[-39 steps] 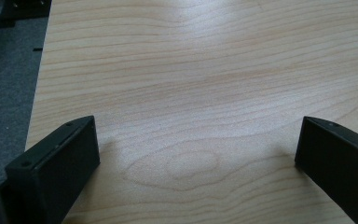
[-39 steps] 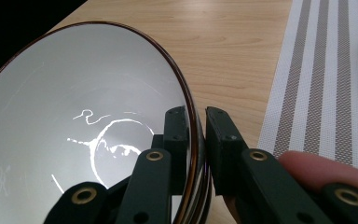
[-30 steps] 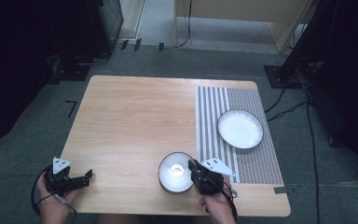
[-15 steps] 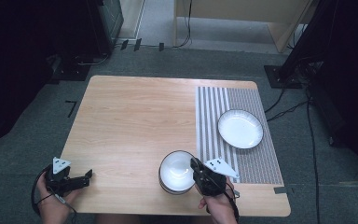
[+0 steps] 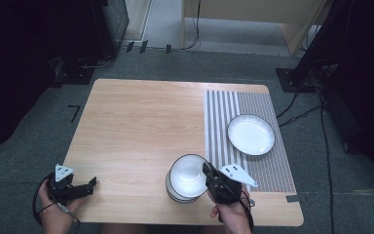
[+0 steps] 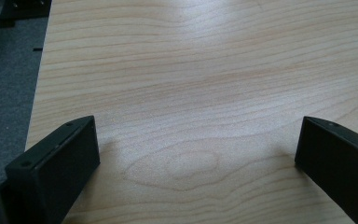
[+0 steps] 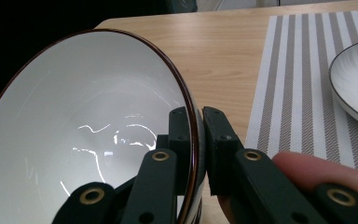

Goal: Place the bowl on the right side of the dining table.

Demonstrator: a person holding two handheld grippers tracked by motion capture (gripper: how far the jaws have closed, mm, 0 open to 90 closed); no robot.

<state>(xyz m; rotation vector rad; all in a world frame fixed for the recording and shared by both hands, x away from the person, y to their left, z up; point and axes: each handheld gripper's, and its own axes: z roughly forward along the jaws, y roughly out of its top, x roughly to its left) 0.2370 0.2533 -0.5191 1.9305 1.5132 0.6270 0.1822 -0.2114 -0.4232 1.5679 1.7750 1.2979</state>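
A white bowl (image 5: 187,173) with a dark rim hangs tilted near the table's front edge, just left of the striped placemat (image 5: 224,117). My right gripper (image 5: 207,171) is shut on its right rim. In the right gripper view the two jaws pinch the thin rim of the bowl (image 7: 88,121), one inside and one outside, at the right gripper (image 7: 196,116). Beneath the held bowl the edge of a second bowl (image 5: 173,194) shows. My left gripper (image 5: 92,183) rests at the table's front left corner, open, with bare wood between the jaws of the left gripper (image 6: 196,149).
A white plate (image 5: 251,134) with a dark rim lies on the placemat (image 7: 289,70) to the right; the plate (image 7: 354,79) is close to the held bowl. The wooden table (image 5: 141,122) stretches behind. Dark equipment and cables stand on the floor around.
My right gripper has raised and tipped the upper bowl by its rim, so the bowl beneath now shows. The left gripper has stayed where it was.
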